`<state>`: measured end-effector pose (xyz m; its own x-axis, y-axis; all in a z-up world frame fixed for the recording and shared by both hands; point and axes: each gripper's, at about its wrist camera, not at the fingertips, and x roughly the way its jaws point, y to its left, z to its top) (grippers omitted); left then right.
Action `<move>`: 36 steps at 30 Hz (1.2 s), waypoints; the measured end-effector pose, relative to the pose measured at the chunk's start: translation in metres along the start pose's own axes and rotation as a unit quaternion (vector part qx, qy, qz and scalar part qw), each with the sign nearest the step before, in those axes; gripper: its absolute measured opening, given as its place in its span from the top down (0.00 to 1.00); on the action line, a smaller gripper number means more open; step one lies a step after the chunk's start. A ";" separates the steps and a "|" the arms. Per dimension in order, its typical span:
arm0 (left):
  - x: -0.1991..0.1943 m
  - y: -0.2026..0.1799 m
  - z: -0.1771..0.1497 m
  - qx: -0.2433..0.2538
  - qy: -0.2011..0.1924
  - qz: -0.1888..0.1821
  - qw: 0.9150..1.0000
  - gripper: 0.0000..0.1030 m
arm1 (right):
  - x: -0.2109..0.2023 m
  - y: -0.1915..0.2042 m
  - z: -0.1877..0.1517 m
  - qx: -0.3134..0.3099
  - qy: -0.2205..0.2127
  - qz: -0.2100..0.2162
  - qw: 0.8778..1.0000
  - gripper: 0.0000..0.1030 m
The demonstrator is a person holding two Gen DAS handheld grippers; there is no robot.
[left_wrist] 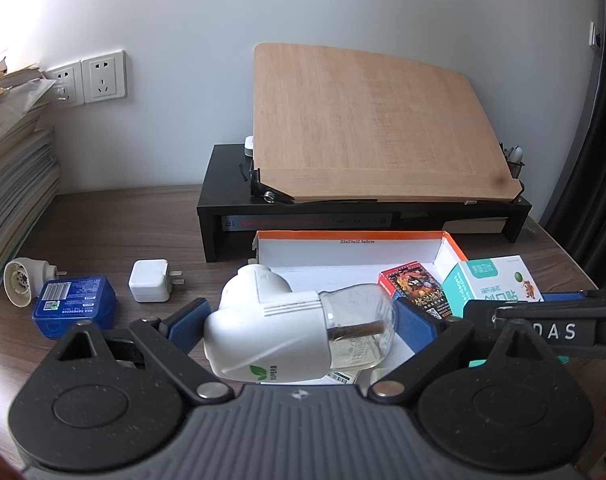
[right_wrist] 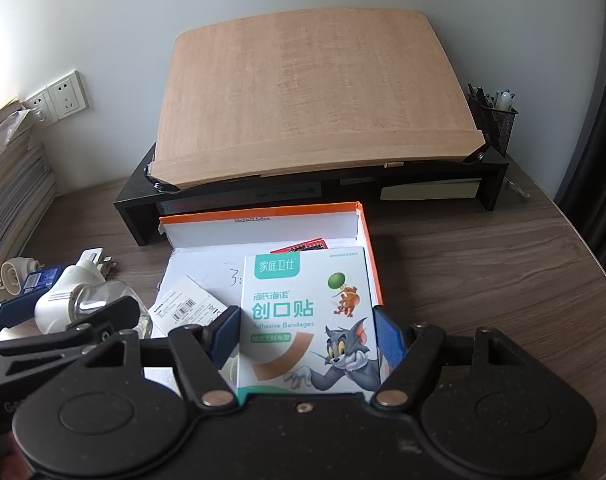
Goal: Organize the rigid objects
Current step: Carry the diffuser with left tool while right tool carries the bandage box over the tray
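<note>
Left wrist view: our left hand-held gripper point(left_wrist: 299, 322) clamps the mosquito-repellent plug-in point(left_wrist: 271, 328) by its stiff white body. We judge its clear liquid bottle point(left_wrist: 361, 330) fragile; the right hand-held gripper point(right_wrist: 307, 334) pinches the light adhesive bandage box point(right_wrist: 309, 316).

My bench point(left_wrist: 115, 216) is dark wood grain. Directly on it I see a black riser shelf point(left_wrist: 223, 184) at the back, an orange-rimmed open box point(left_wrist: 451, 240) just before it, and a paper stack point(left_wrist: 15, 168) at far left. Near the papers lie a round cream plug point(left_wrist: 23, 286), a blue case point(left_wrist: 77, 306) and a white charger point(left_wrist: 150, 286).
</note>
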<state>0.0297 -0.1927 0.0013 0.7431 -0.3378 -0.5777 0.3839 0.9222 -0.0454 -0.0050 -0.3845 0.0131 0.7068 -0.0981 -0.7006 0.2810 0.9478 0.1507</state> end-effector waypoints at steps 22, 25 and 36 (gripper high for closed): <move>0.010 0.004 0.002 -0.006 0.007 0.002 1.000 0.03 | 0.011 -0.001 0.007 -0.002 0.007 0.005 1.000 0.18; 0.012 0.004 0.002 -0.006 0.008 0.001 1.000 0.03 | 0.015 -0.002 0.008 -0.002 0.010 0.005 1.000 0.18; 0.024 0.004 0.006 -0.007 0.014 0.001 1.000 0.03 | 0.033 -0.006 0.017 0.006 0.021 0.004 1.000 0.18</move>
<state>0.0520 -0.1977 -0.0078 0.7276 -0.3315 -0.6006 0.3752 0.9252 -0.0562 0.0280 -0.3985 0.0013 0.6809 -0.0771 -0.7283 0.2827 0.9450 0.1642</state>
